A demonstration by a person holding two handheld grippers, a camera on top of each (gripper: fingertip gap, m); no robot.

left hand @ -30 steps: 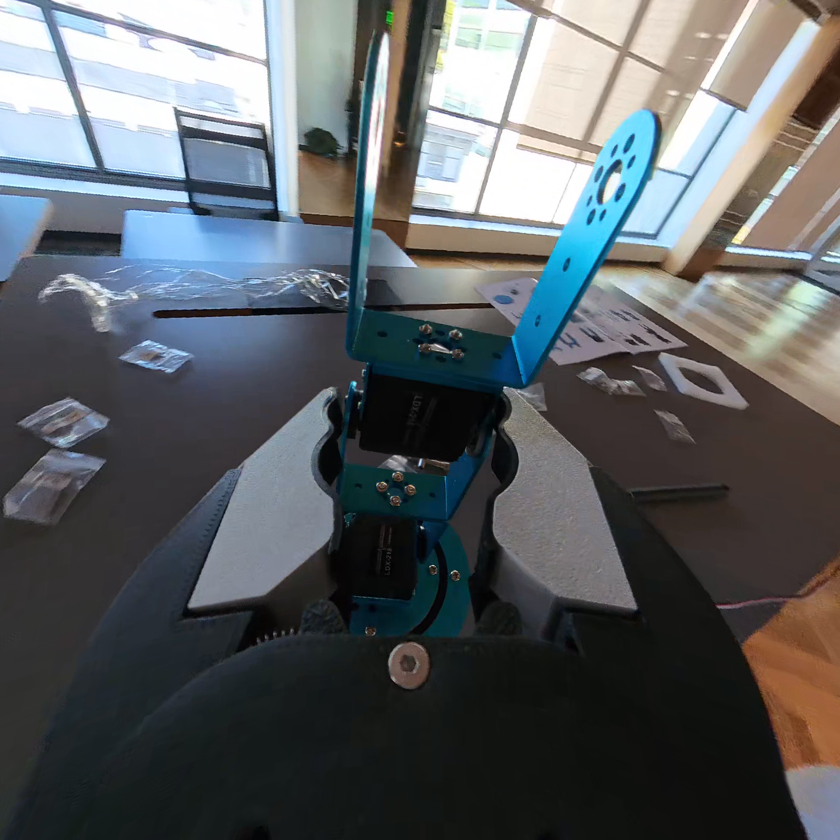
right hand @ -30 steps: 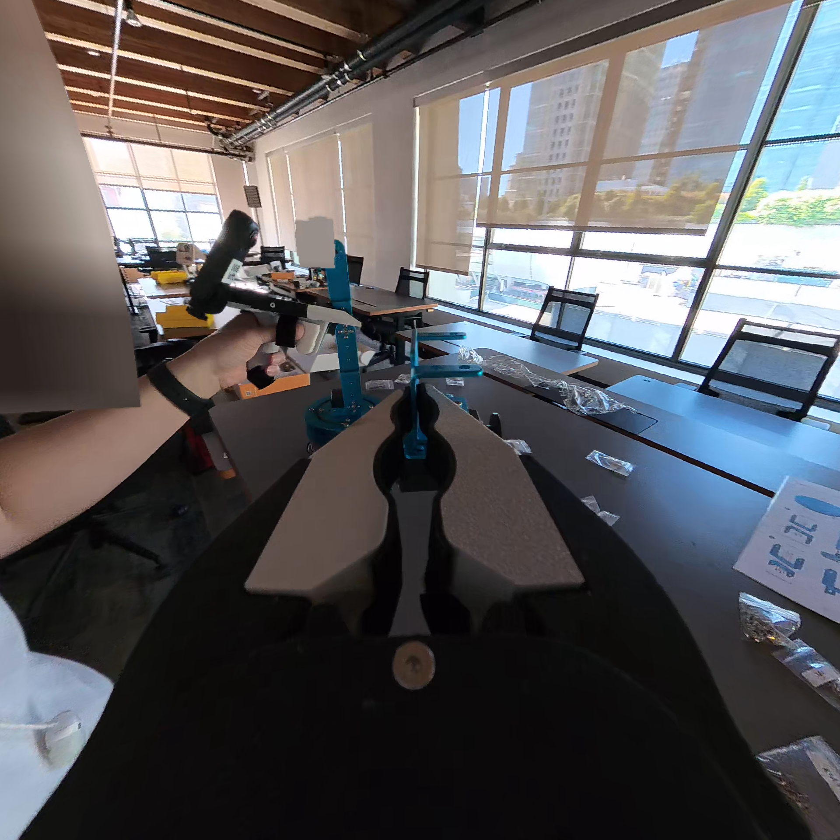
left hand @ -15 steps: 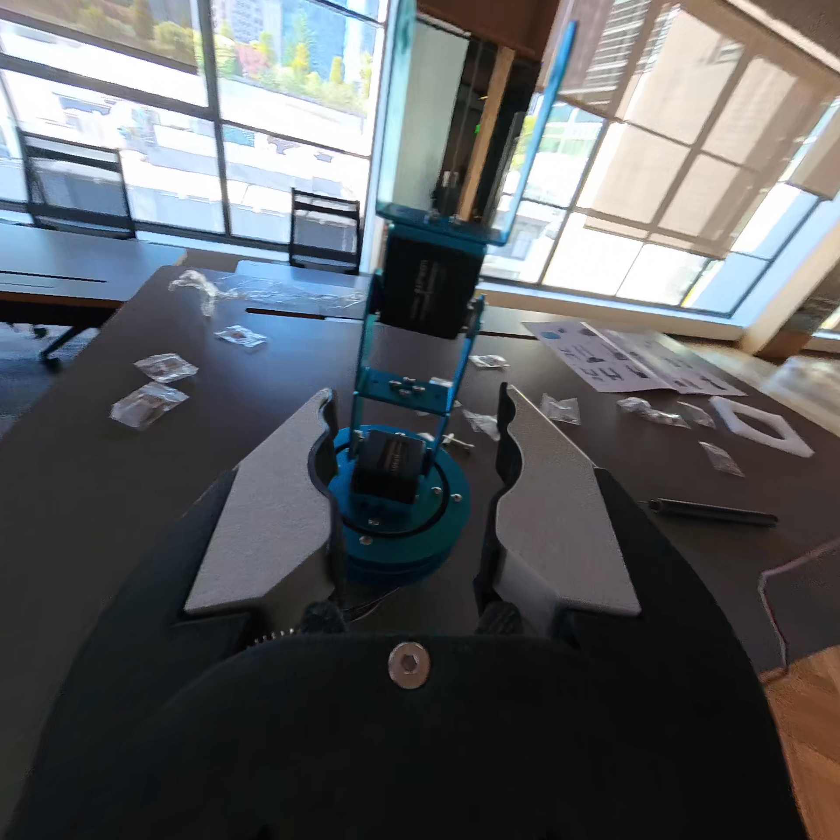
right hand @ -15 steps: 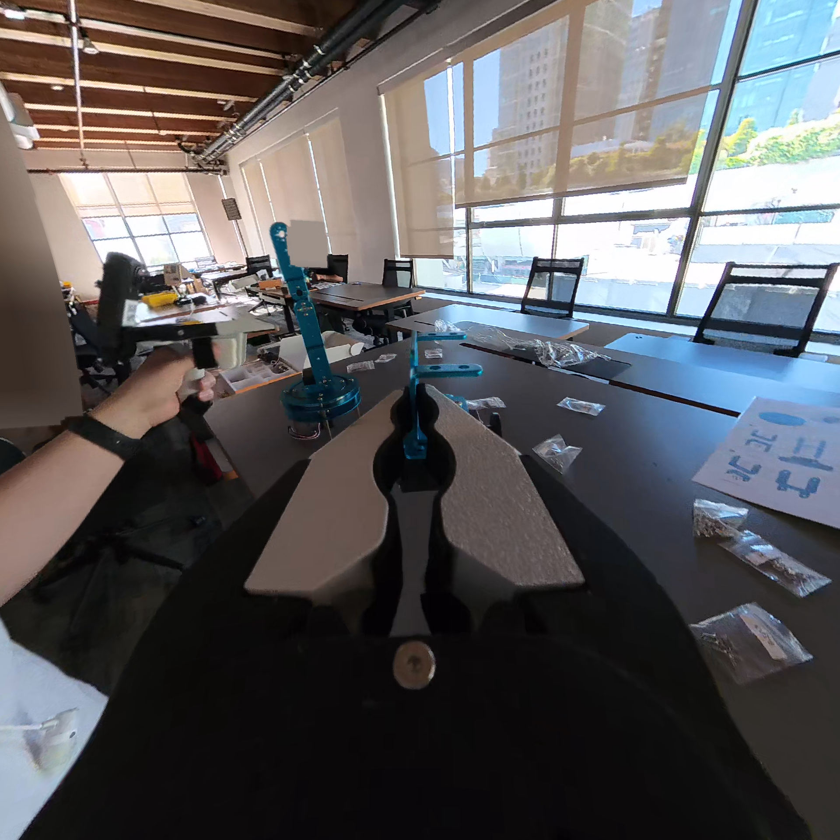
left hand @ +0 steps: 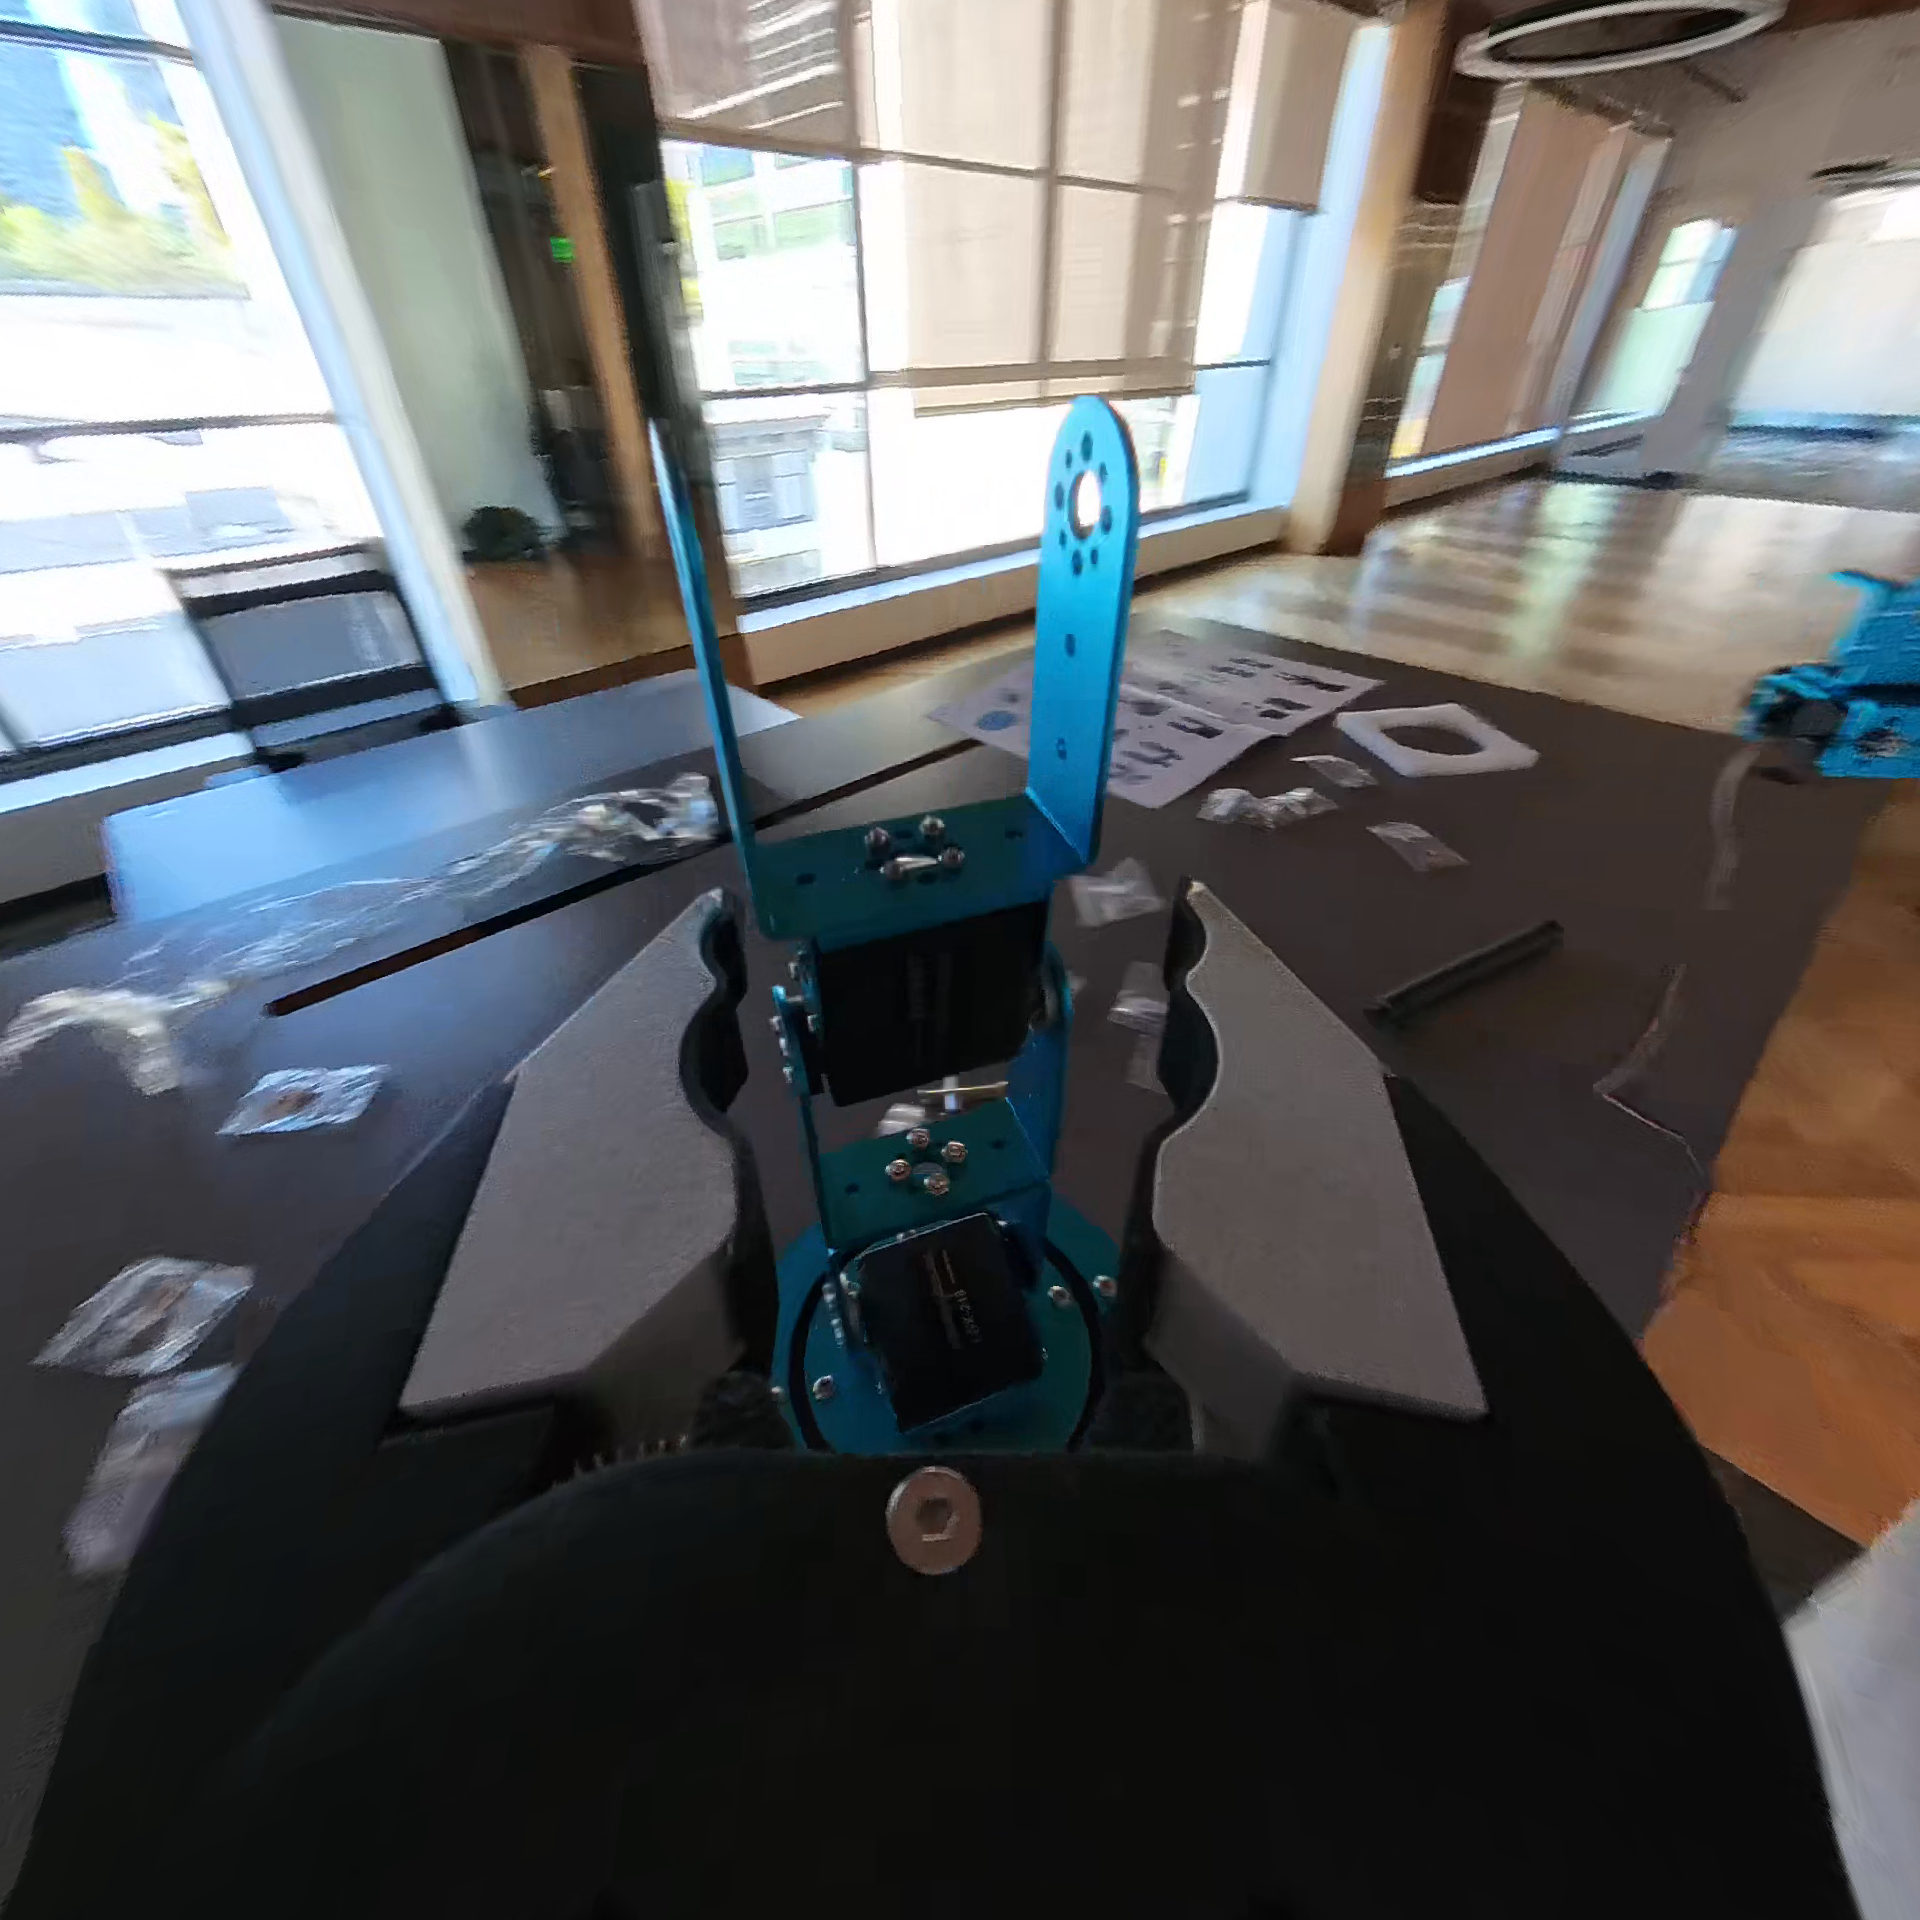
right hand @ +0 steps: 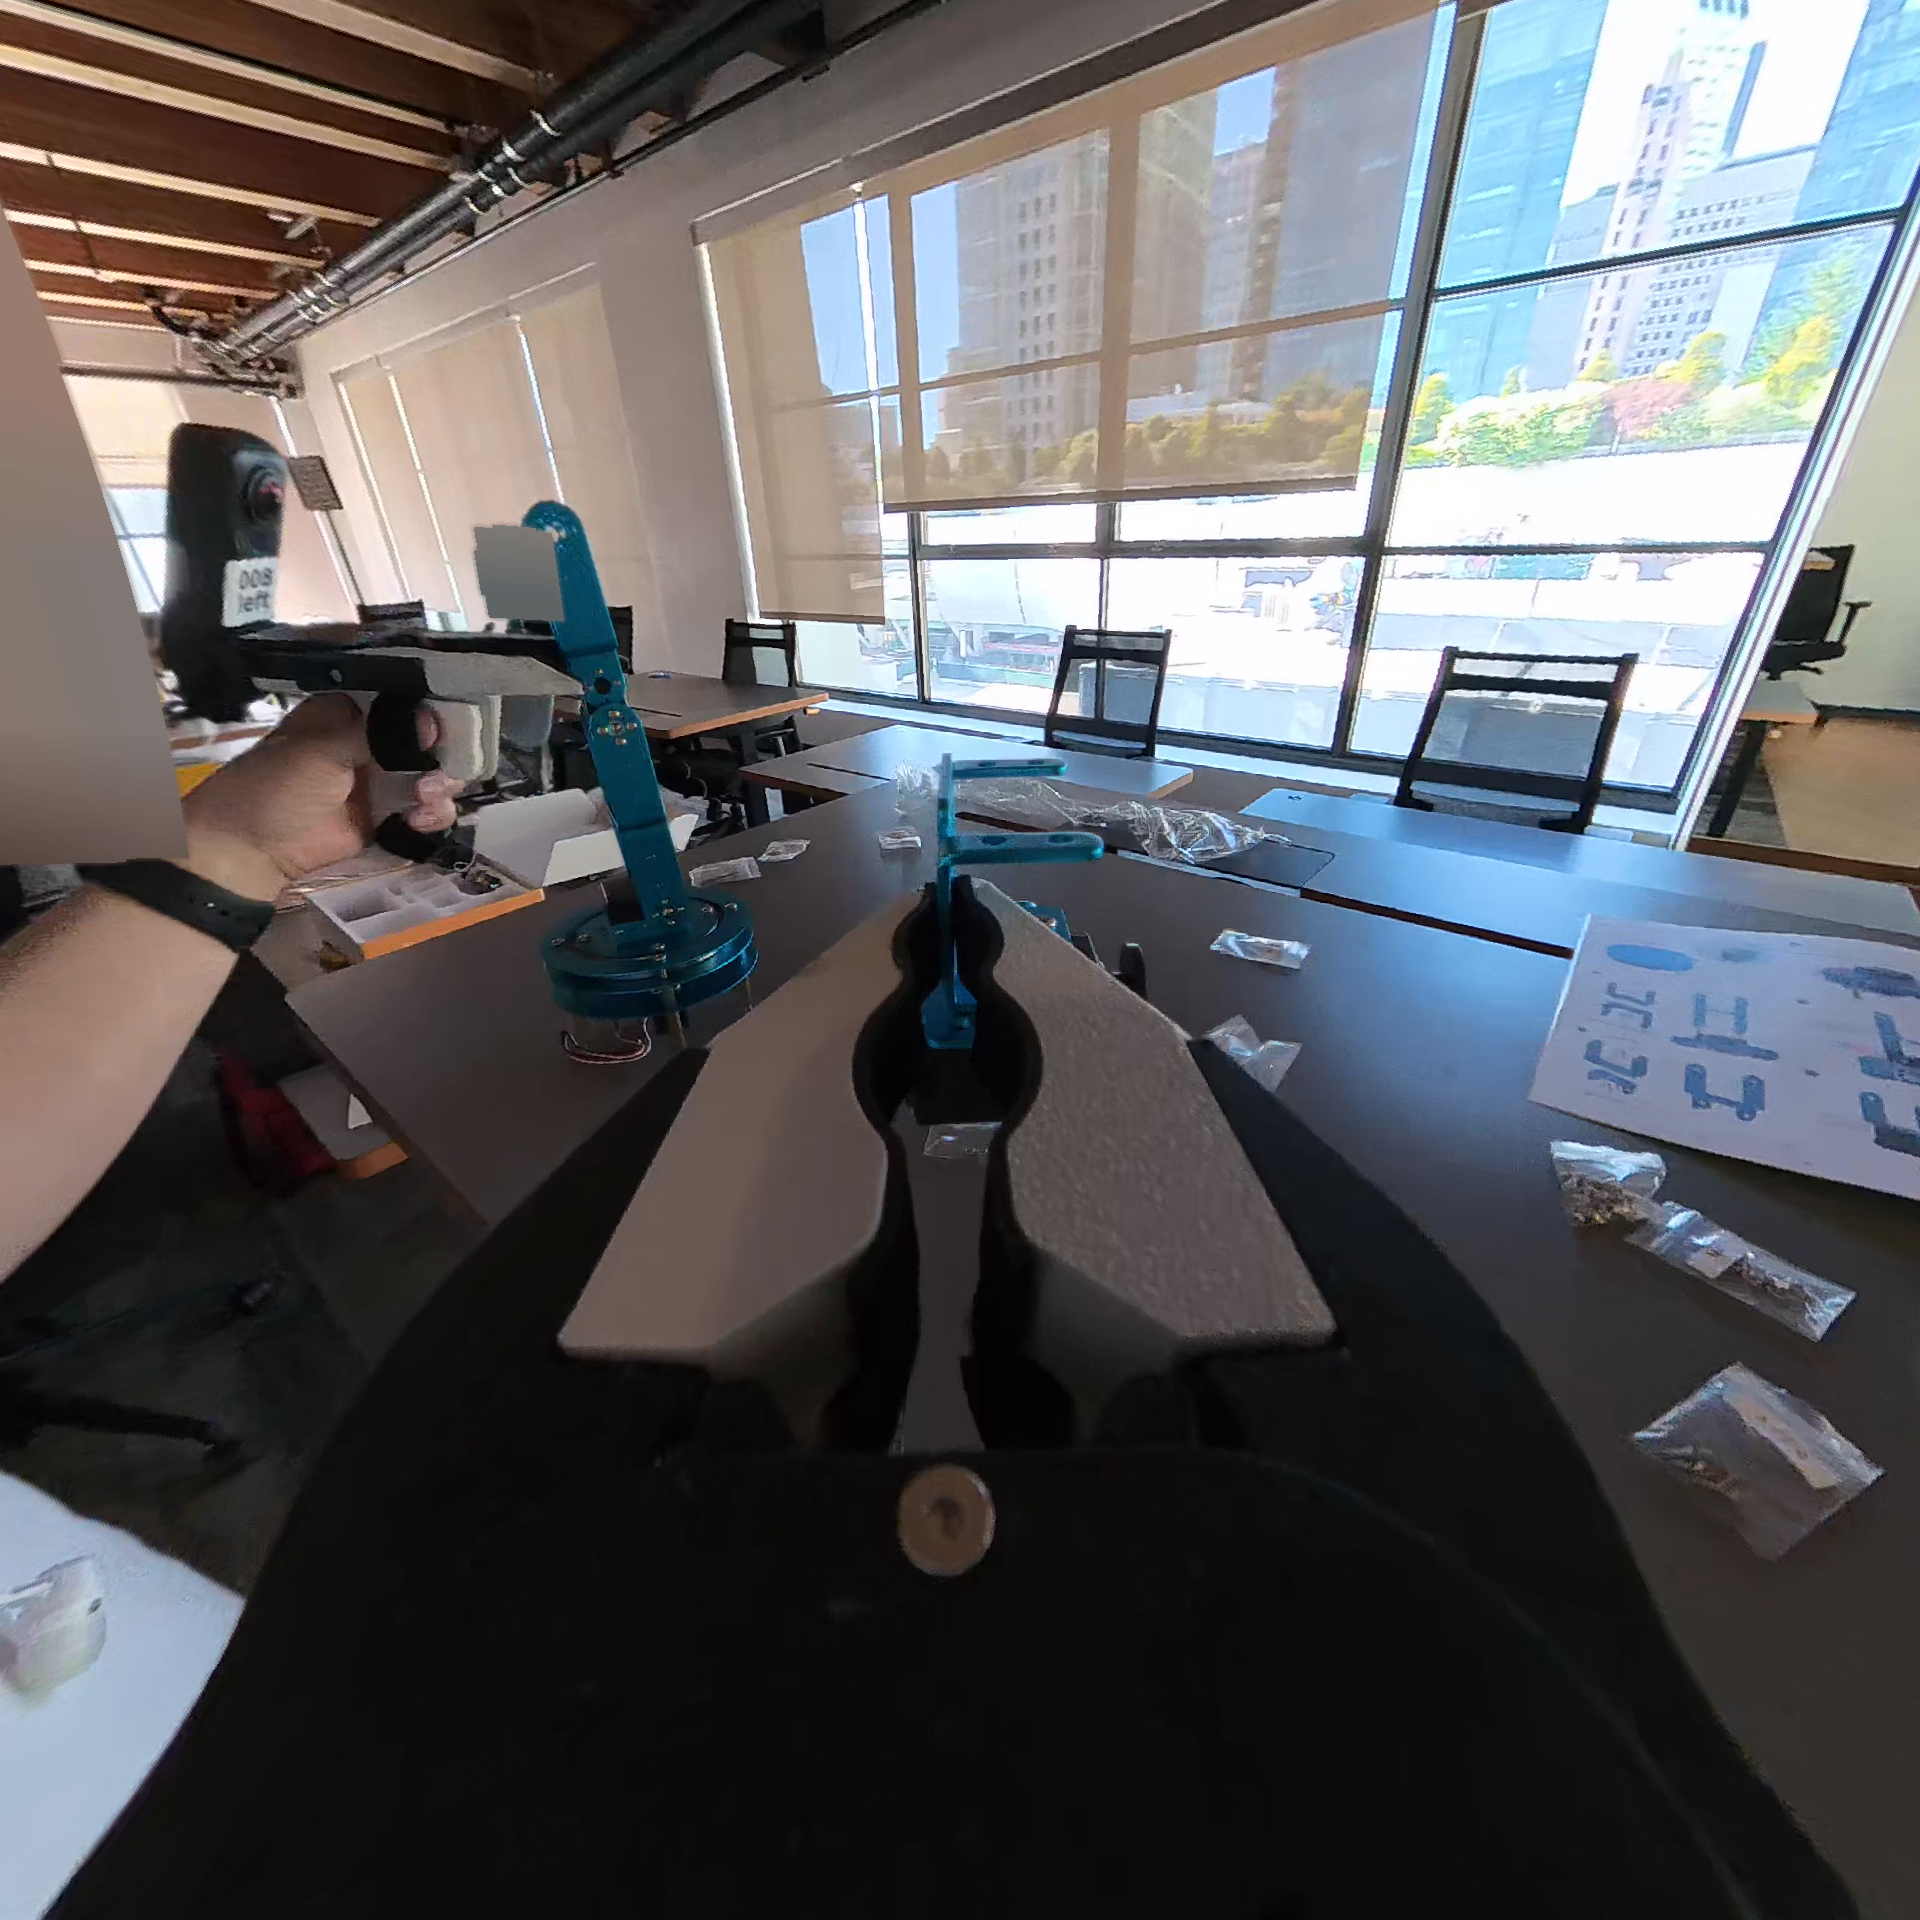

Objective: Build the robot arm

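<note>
Both wrist views look forward, close over the dark table [left hand: 1558, 935], sharing the blue servo arm [right hand: 634, 831].

Left wrist view motion-blurred toward its edges: small clear plastic bags [left hand: 145, 1314] left of left gripper [left hand: 951, 1049] smeared, contents unreadable. Blue metal assembly [left hand: 1860, 691] far right cut by frame edge. Round blue base [left hand: 810, 1382] partly hidden behind gripper body.

Blue servo tower [left hand: 914, 1039] fills the left gap.
</note>
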